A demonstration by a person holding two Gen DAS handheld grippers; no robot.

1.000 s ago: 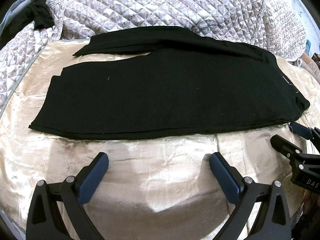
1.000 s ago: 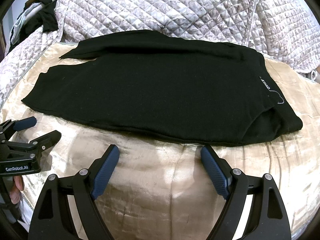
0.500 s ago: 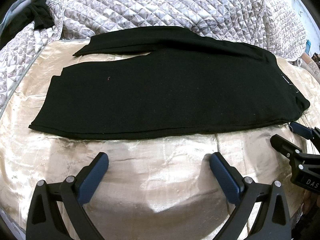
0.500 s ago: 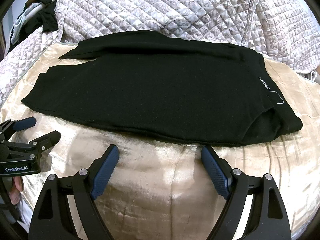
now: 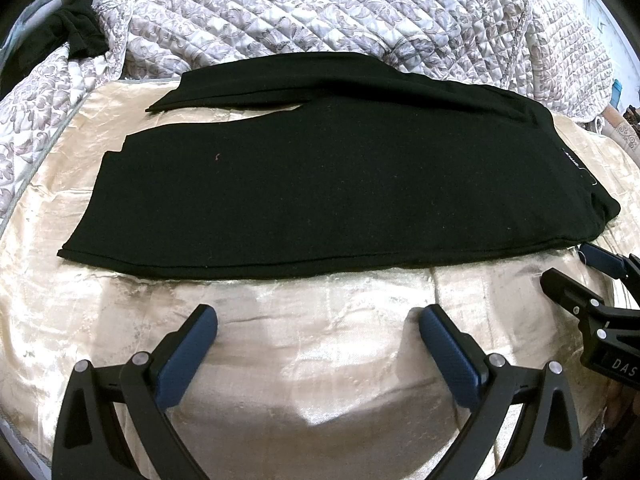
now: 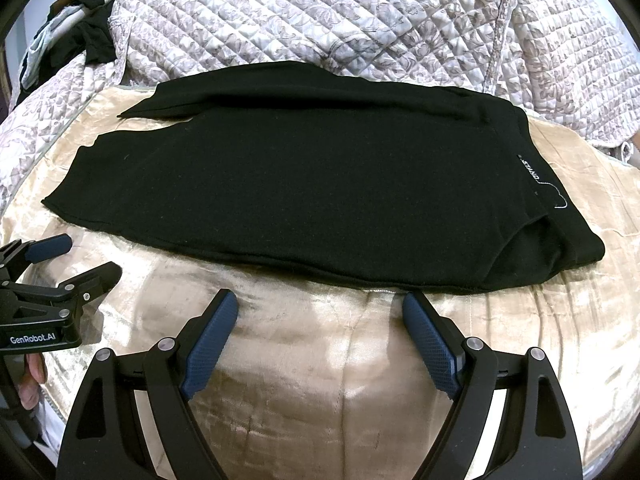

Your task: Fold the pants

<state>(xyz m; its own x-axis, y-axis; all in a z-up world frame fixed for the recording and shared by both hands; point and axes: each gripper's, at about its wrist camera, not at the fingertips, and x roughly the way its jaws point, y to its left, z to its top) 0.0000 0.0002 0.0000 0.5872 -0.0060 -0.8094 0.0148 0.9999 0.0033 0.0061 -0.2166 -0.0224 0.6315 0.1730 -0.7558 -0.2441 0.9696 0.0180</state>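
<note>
Black pants (image 5: 332,184) (image 6: 304,184) lie flat across a shiny cream sheet (image 5: 312,360) (image 6: 312,360), one leg laid over the other, waistband with a white label at the right, cuffs at the left. My left gripper (image 5: 316,320) hovers open just short of the pants' near edge, nothing between its blue pads. My right gripper (image 6: 318,310) is open too, near the waist end, its pads empty. Each gripper shows in the other's view: the right gripper (image 5: 576,268) at the right edge, the left gripper (image 6: 74,260) at the left edge.
A quilted grey-and-white bedspread (image 5: 360,12) (image 6: 360,20) is bunched up behind the pants. Dark clothing (image 5: 76,32) (image 6: 92,36) lies at the far left corner. A hand (image 6: 30,380) holds the left gripper's handle.
</note>
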